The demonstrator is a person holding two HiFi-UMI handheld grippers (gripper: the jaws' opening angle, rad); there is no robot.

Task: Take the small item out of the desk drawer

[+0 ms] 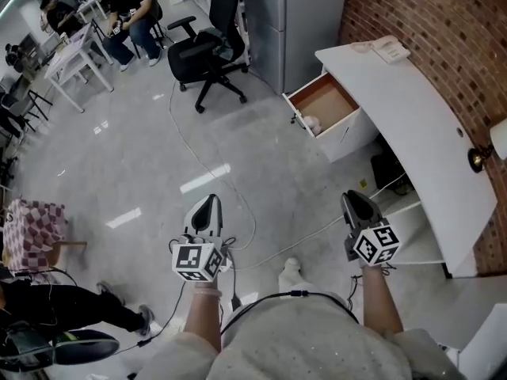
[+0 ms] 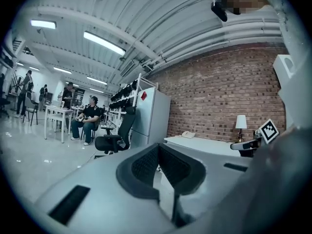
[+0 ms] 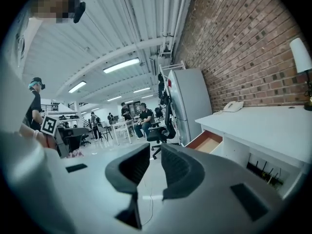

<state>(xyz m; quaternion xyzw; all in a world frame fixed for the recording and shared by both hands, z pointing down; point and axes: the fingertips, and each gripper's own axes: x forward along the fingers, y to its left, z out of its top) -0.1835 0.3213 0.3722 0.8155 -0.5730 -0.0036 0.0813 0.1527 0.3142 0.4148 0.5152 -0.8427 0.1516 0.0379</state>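
I see desk drawer [image 1: 326,104] pulled open, far right, brown inside; small whitish item [image 1: 311,123] sits in its near-left corner.

White desk [image 1: 412,109] is running along the brick wall on the right, carrying a telephone [image 1: 390,48] at its far end and a lamp [image 1: 483,153] nearer, against the wall. Its drawer [image 1: 337,93] is hanging open at the far left, holding a small pale item [image 1: 312,123] by the front panel. Grey floor [image 1: 142,165] is carrying a black office chair [image 1: 207,58] far off and a thin cable [image 1: 238,200] trailing across the middle.
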